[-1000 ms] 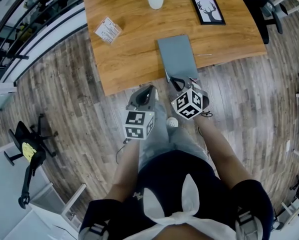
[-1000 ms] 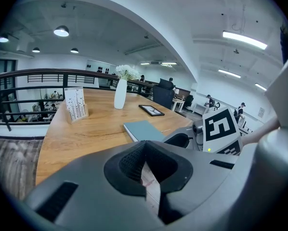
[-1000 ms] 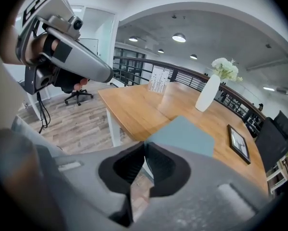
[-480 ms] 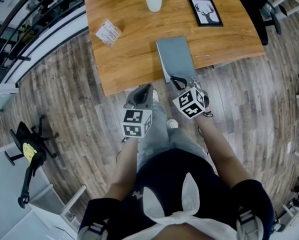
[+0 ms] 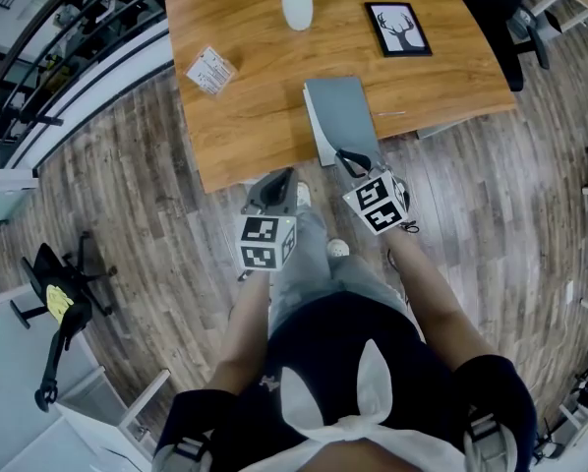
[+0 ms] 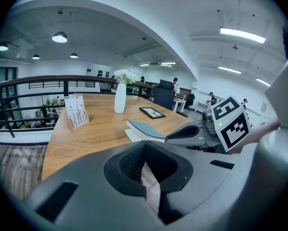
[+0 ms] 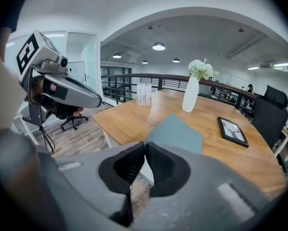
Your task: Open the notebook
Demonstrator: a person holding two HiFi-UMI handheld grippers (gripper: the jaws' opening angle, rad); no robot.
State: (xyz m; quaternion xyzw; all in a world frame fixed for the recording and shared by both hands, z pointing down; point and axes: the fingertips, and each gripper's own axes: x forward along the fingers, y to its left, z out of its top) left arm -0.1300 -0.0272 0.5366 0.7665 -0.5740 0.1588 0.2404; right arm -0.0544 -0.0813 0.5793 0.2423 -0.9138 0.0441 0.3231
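Note:
The notebook (image 5: pixel 341 111) with a grey-blue cover lies at the near edge of the wooden table (image 5: pixel 245 116). My right gripper (image 5: pixel 349 158) is shut on the cover's near edge and holds it a little above the white pages. In the left gripper view the raised cover (image 6: pixel 145 127) ends at the right gripper (image 6: pixel 185 133). In the right gripper view the cover (image 7: pixel 178 134) runs away from the closed jaws (image 7: pixel 145 145). My left gripper (image 5: pixel 275 187) hangs just off the table's near edge, left of the notebook. Its jaws (image 6: pixel 145 145) are shut on nothing.
A white vase (image 5: pixel 296 6), a framed deer picture (image 5: pixel 397 28) and a small card stand (image 5: pixel 211 65) sit farther back on the table. The person's legs stand on the wooden floor below the grippers. A black chair (image 5: pixel 53 303) lies at the left.
The right gripper has risen with the cover's near edge, so the white pages now show along the notebook's left side. The left gripper has stayed about where it was.

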